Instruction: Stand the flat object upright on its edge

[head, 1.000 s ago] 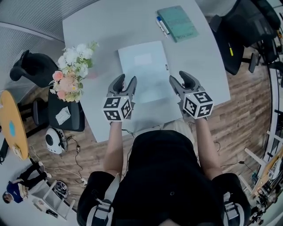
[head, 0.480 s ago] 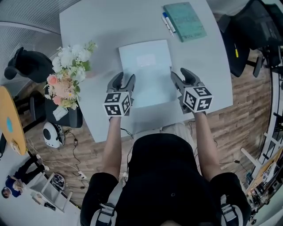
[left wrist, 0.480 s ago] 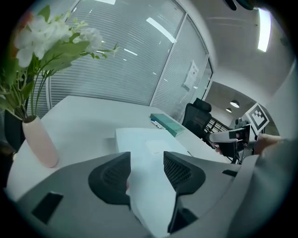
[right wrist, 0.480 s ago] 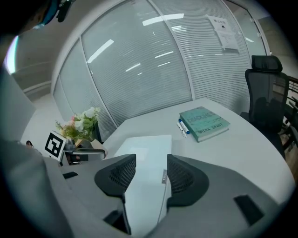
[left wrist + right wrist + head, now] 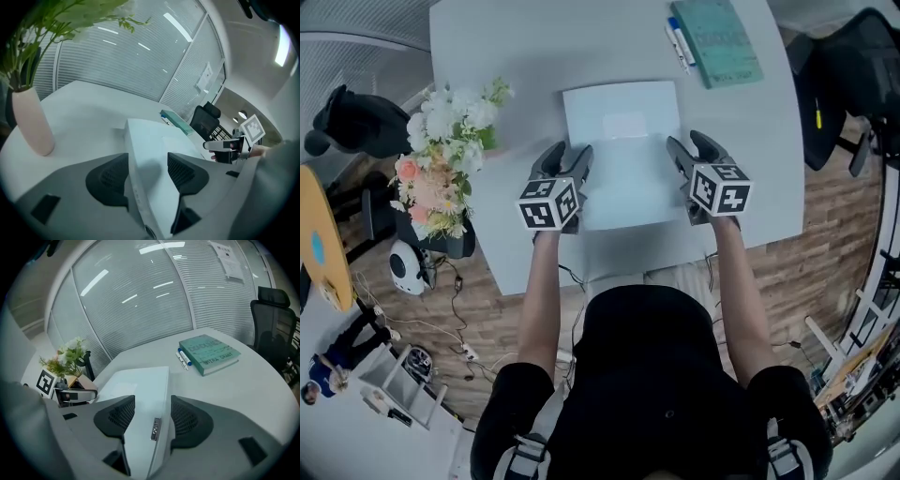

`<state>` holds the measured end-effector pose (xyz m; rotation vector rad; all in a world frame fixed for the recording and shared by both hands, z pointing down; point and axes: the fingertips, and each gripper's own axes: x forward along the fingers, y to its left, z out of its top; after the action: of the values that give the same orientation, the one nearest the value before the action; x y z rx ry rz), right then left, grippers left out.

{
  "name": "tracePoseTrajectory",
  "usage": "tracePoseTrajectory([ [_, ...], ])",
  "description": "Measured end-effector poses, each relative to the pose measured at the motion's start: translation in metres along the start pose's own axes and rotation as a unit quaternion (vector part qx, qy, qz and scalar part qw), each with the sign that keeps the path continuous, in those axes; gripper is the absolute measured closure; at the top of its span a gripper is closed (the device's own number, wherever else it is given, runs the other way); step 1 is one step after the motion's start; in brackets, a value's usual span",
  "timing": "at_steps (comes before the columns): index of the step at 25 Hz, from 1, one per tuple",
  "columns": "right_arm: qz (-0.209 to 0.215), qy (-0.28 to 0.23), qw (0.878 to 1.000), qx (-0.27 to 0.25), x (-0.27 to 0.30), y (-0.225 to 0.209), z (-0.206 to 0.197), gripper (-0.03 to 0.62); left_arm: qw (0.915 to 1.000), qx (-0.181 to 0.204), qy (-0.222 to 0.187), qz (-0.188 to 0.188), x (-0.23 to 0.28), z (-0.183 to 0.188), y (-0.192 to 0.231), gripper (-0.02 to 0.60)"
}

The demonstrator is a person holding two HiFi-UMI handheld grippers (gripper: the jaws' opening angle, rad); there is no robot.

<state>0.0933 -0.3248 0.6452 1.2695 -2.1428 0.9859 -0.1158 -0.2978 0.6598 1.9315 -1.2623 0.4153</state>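
Flowers (image 5: 441, 178) at table's (image 5: 516, 56) left edge, left gripper (image 5: 570, 155) jaws apart astride pale folder's (image 5: 623, 155) left edge, folder lying flat mid-table, right gripper (image 5: 688, 145) jaws apart astride its right edge, pad contact unclear, teal book (image 5: 724, 39) cut off at top.

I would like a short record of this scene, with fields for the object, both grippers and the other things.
Object: white folder, lying flat on the table
Left gripper: jaws apart, astride its left edge
Right gripper: jaws apart, astride its right edge
Nearby: teal book, pens, flowers in a vase
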Motion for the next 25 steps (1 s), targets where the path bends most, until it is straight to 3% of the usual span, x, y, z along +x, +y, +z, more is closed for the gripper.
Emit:
tracePoseTrajectory([
  [3,-0.001,0.006,1.0,0.014,0.011,-0.007,-0.004,0.338,0.9996,-0.029,0.0,-0.005,0.006,-0.001,0.007,0.324],
  [10,0.019,0.013,0.998,0.053,0.033,-0.016,-0.005,0.323,0.9985,-0.052,-0.017,-0.001,0.017,0.007,0.018,0.322],
  [15,0.042,0.017,0.996,0.073,0.046,-0.015,-0.004,0.29,0.9951,-0.095,-0.015,-0.022,0.025,0.005,0.021,0.312],
  [25,0.077,0.016,0.992,0.096,0.055,-0.012,-0.004,0.286,0.9825,-0.17,-0.017,-0.073,0.034,0.003,0.021,0.304],
])
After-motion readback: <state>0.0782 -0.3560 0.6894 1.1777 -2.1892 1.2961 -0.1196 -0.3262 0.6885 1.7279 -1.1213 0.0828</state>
